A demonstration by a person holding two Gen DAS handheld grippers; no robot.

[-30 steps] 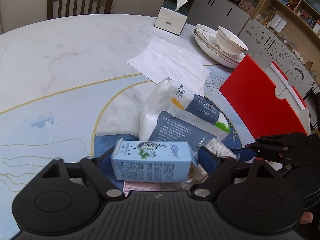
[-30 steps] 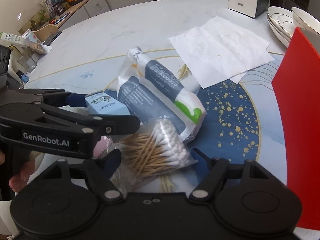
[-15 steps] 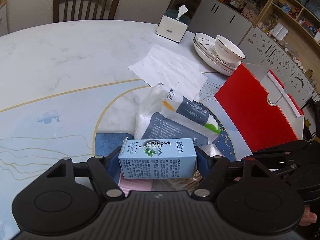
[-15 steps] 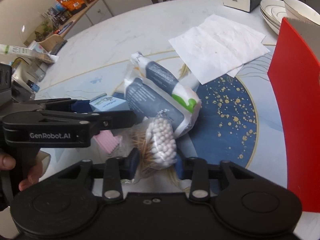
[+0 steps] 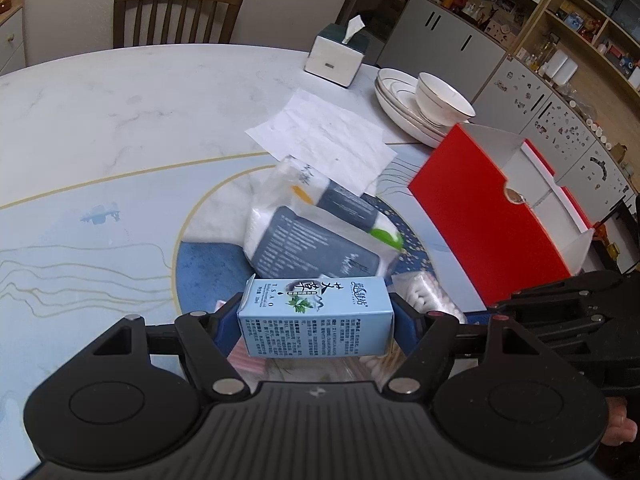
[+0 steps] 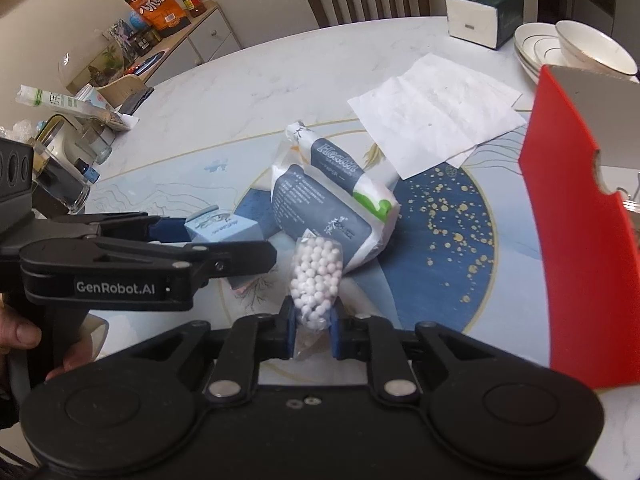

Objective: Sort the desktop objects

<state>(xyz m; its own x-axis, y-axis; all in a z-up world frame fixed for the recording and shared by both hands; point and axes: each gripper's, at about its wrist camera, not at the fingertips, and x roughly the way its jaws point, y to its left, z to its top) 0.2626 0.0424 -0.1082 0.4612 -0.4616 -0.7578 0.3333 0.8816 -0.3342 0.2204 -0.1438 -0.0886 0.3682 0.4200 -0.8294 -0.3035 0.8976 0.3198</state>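
Note:
My left gripper (image 5: 316,316) is shut on a light blue carton (image 5: 314,314) and holds it above the table; the carton also shows in the right wrist view (image 6: 224,230). My right gripper (image 6: 314,326) is shut on a clear bag of cotton swabs (image 6: 316,280), lifted off the table, also seen in the left wrist view (image 5: 424,294). Two grey-and-white tissue packs (image 5: 320,236) lie in the table's middle (image 6: 332,208). A pink item (image 5: 250,360) lies under the carton. A red-and-white open box (image 5: 492,216) stands at the right (image 6: 576,216).
White paper sheets (image 5: 324,140) lie behind the packs. A tissue box (image 5: 336,58), stacked plates and a bowl (image 5: 432,106) stand at the back right. A wooden chair (image 5: 176,12) is behind the table. Jars and clutter (image 6: 64,152) sit at the left edge.
My right gripper closed on the cotton swab bag and lifted it. My left gripper raised the blue carton a little, tilting it.

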